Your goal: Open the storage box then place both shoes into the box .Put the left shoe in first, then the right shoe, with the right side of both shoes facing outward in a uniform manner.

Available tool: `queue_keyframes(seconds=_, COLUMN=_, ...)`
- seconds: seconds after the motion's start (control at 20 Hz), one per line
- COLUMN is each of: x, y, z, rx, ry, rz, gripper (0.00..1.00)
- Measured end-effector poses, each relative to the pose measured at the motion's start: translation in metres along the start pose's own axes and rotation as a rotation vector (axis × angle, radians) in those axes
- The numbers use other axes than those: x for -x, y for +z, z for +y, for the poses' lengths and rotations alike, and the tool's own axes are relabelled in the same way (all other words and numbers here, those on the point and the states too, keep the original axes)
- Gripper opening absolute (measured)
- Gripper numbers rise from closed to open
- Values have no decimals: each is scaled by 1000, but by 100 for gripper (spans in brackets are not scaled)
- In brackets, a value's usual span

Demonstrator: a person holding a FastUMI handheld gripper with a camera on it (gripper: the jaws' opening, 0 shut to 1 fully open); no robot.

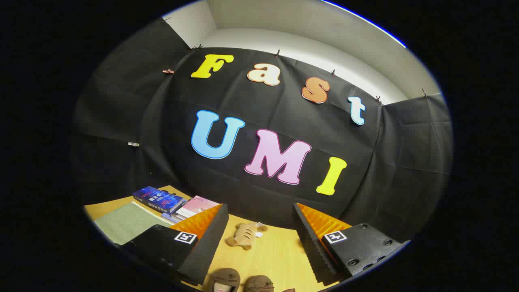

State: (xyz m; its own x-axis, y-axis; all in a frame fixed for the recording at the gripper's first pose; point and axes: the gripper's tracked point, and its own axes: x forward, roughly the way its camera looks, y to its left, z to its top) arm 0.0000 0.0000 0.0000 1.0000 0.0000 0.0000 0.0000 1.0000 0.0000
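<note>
My gripper is open and tilted upward, its fingers spread wide with nothing between them. Low between the fingers, close to me, the tops of two brown shoes peek up side by side: one shoe on the left, the other shoe on the right. Most of each shoe is hidden below. They rest on the wooden table.
A small tan plush toy lies on the table ahead, between the fingers, near the black cloth wall. Beyond the left finger sit a stack of books, a pink book and a green mat.
</note>
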Motion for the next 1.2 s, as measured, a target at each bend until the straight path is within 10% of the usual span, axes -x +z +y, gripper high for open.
queue_keyframes(seconds=0.95, x=-5, y=-14, z=8, rx=-34, ry=45, rz=44, gripper=97)
queue_keyframes(seconds=1.2, x=-9, y=-29, z=48, rx=-109, ry=230, rz=104, gripper=97)
